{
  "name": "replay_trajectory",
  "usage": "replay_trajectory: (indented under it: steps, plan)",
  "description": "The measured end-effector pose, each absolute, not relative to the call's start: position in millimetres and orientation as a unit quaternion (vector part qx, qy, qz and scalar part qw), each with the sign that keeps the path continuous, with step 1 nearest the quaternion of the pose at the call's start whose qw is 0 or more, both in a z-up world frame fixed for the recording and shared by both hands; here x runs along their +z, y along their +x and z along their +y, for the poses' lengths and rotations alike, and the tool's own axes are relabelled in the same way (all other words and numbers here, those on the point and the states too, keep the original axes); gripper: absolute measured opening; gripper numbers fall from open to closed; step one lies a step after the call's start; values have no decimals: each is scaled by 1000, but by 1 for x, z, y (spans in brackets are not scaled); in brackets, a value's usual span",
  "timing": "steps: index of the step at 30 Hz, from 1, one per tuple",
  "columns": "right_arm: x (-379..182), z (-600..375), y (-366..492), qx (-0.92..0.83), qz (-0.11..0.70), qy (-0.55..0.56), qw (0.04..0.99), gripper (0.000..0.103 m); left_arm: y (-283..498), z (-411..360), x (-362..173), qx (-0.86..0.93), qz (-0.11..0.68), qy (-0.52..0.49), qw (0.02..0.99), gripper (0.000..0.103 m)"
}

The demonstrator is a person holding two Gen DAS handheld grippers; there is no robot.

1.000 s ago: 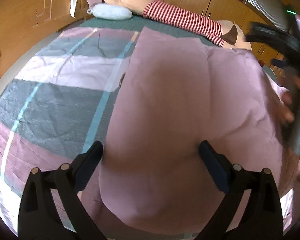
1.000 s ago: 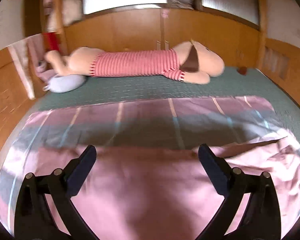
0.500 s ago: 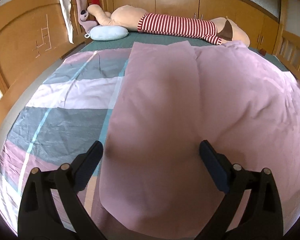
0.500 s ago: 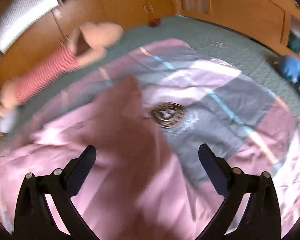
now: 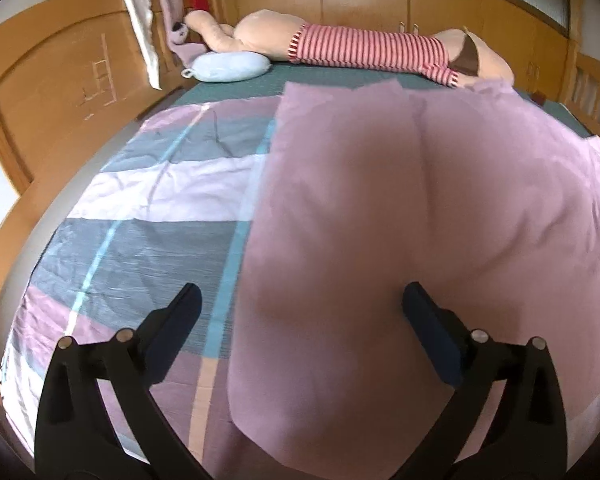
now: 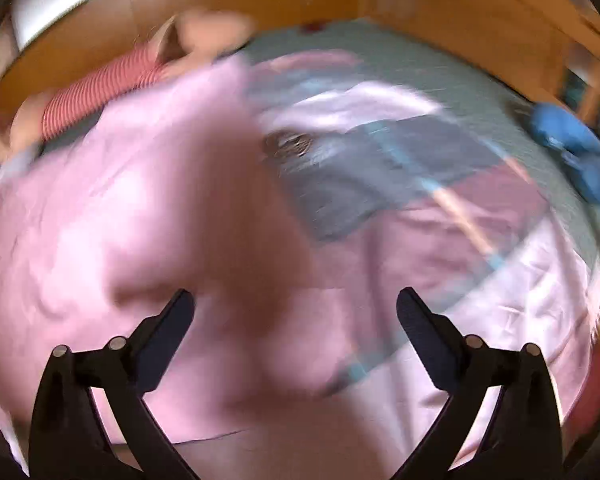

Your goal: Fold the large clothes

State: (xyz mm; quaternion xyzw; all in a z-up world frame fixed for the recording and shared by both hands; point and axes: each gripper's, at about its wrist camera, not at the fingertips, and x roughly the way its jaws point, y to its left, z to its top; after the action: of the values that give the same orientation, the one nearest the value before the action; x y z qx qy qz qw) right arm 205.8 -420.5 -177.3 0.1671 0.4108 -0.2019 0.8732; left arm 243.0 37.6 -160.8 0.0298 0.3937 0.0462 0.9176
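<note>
A large cloth lies spread on the bed, grey, pink and white blocks with light blue stripes on its face (image 5: pixel 148 216). Its plain pink underside (image 5: pixel 400 208) is folded over the right half, with a straight left edge running up the bed. My left gripper (image 5: pixel 298 312) hangs open just above the near end of the pink fold, nothing between its fingers. In the blurred right wrist view the pink fold (image 6: pixel 140 216) fills the left, and the patterned face with a round dark emblem (image 6: pixel 288 145) shows to the right. My right gripper (image 6: pixel 294 308) is open over the pink cloth.
A long plush toy in a red-striped shirt (image 5: pixel 364 48) lies across the far end of the green mattress (image 5: pixel 332 76), beside a pale blue cushion (image 5: pixel 230 66). Wooden bed boards (image 5: pixel 72 92) run along the left. A blue object (image 6: pixel 572 148) sits at the right edge.
The right gripper has swung from facing the plush toy to looking across the cloth's right side, now motion-blurred. The pink fold settled flatter. The left gripper stayed open, tilting slightly upward.
</note>
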Motion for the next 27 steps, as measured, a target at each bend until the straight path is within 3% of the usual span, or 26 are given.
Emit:
replay_trajectory:
  steps: [4, 8, 11, 15, 19, 24, 27]
  plan:
    - [-155, -371, 189, -99, 361, 137, 917, 102, 220, 26, -132, 6, 357, -4, 934, 96]
    - [-181, -322, 213, -72, 429, 51, 899, 102, 206, -11, -138, -50, 385, 12, 922, 98]
    - [-199, -338, 226, -75, 455, 117, 880, 102, 206, -32, -154, -55, 400, 26, 914, 98]
    - [-176, -337, 211, -75, 411, 138, 898, 102, 192, -38, -144, -66, 391, 17, 918, 97]
    - [-170, -287, 206, 2, 409, 31, 912, 102, 170, -49, -140, -90, 387, 32, 917, 98]
    - [-207, -230, 214, 62, 463, -123, 876, 102, 163, -74, -158, -151, 421, 140, 883, 99]
    - [-222, -233, 227, 41, 481, -154, 862, 102, 164, -75, -175, -146, 432, 203, 867, 101]
